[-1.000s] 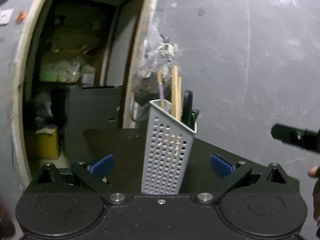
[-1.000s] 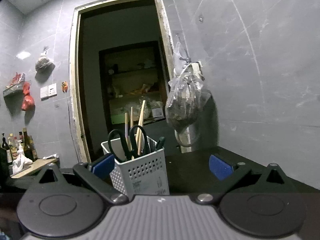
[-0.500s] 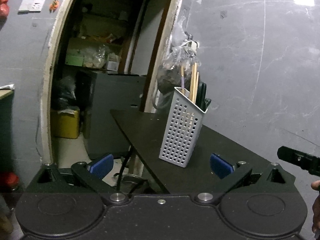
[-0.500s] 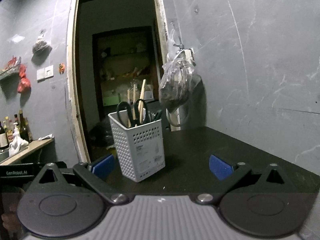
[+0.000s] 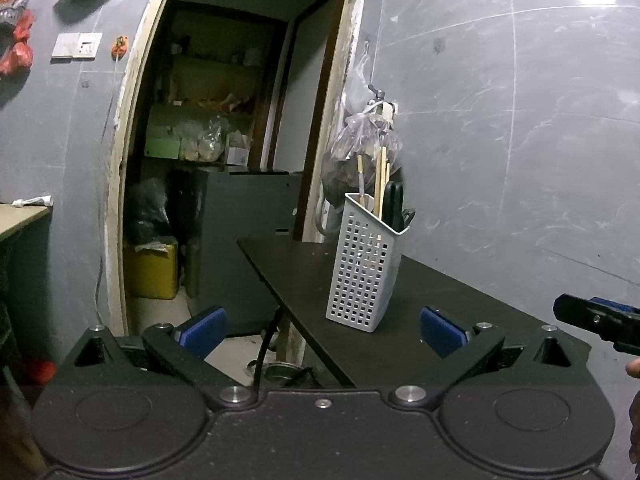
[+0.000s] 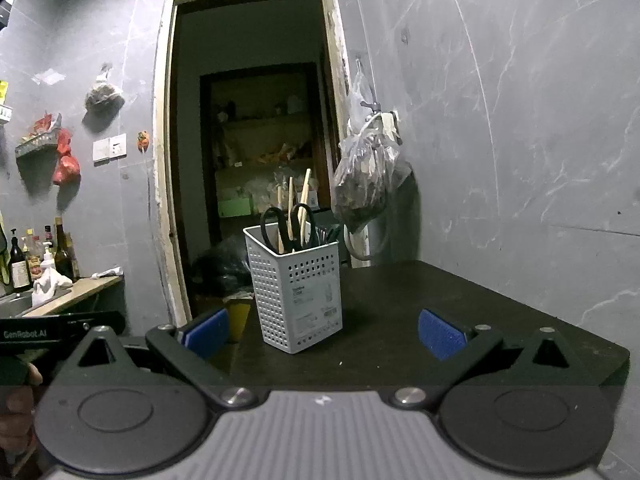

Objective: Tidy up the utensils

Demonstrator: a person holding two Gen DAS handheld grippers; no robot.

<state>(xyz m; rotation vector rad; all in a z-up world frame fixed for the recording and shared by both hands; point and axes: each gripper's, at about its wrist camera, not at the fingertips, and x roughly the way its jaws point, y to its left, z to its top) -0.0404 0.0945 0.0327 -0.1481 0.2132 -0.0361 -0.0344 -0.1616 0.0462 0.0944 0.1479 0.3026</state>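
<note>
Both grippers have moved back from the holder, which a second ago filled the near part of both views and now stands further off on the dark tabletop, so more of the tabletop edge and the doorway behind it can be seen. The left gripper has its fingers wide apart and holds nothing; the right gripper is the same, wide and empty. The holder stands upright, not touched by either gripper, near the left edge of the tabletop and close to the wall, where a plastic bag hangs. Inside it stand the scissors with black handles and several chopsticks. No loose utensil lies on the tabletop in these views. To my judgement this pulling away with empty fingers means the sorting is finished, or nearly so
</note>
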